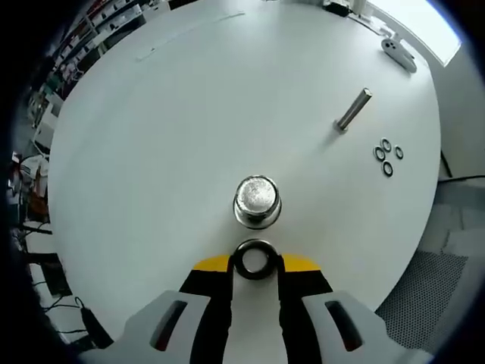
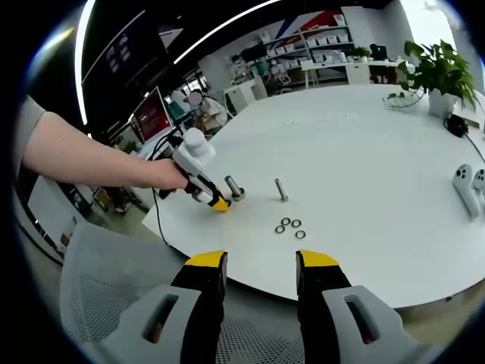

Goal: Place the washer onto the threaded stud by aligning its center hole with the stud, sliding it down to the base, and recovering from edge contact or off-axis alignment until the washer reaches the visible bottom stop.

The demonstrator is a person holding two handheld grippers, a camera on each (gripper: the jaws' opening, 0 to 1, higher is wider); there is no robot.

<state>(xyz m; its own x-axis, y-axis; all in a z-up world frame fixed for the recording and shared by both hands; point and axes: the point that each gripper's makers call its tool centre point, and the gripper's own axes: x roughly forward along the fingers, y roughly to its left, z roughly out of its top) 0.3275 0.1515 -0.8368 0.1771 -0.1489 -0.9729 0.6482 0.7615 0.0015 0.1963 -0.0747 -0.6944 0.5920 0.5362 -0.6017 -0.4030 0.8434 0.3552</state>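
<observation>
In the left gripper view my left gripper (image 1: 255, 262) is shut on a dark washer (image 1: 255, 258), held flat between the yellow jaw tips. Just beyond it stands a threaded stud (image 1: 258, 201), seen almost end-on, with a shiny top and a round base. The washer is short of the stud and not over it. In the right gripper view a hand holds the left gripper (image 2: 218, 203) beside that stud (image 2: 233, 188). My right gripper (image 2: 260, 265) hangs open off the table's near edge, with nothing between its jaws.
A second slim metal stud (image 1: 354, 110) (image 2: 281, 189) stands on the round white table (image 1: 167, 121), with several loose washers (image 1: 387, 156) (image 2: 290, 227) near it. White controllers (image 2: 464, 189) and a potted plant (image 2: 439, 72) sit at the far side. A mesh chair (image 2: 106, 280) is below the table edge.
</observation>
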